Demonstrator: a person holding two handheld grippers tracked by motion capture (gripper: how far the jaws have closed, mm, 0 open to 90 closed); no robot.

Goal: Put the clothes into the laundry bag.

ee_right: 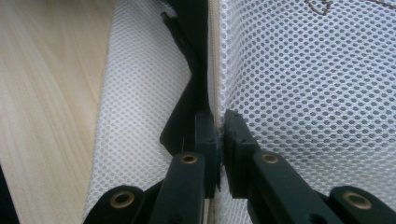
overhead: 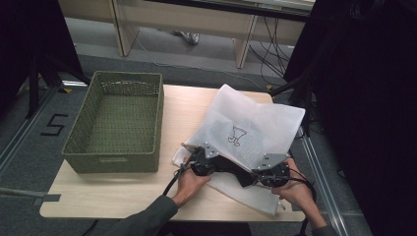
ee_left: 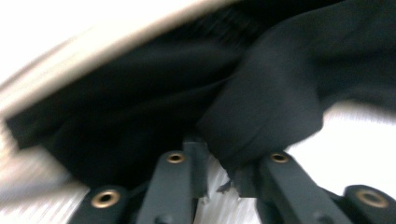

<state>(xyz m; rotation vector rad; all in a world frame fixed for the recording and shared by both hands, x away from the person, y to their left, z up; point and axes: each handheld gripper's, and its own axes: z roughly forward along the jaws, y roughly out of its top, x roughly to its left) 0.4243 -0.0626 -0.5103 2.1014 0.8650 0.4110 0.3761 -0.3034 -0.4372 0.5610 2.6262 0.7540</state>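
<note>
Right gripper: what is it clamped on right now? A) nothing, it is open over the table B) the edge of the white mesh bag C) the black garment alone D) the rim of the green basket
B: in the right gripper view the right gripper is shut on the zippered edge of the white mesh bag, with the black garment lying beside it.

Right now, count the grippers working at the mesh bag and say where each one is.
2. The left gripper is at the white mesh bag's near left edge, its jaws on black cloth. The right gripper is at the near right, clamped on the bag's edge.
</note>
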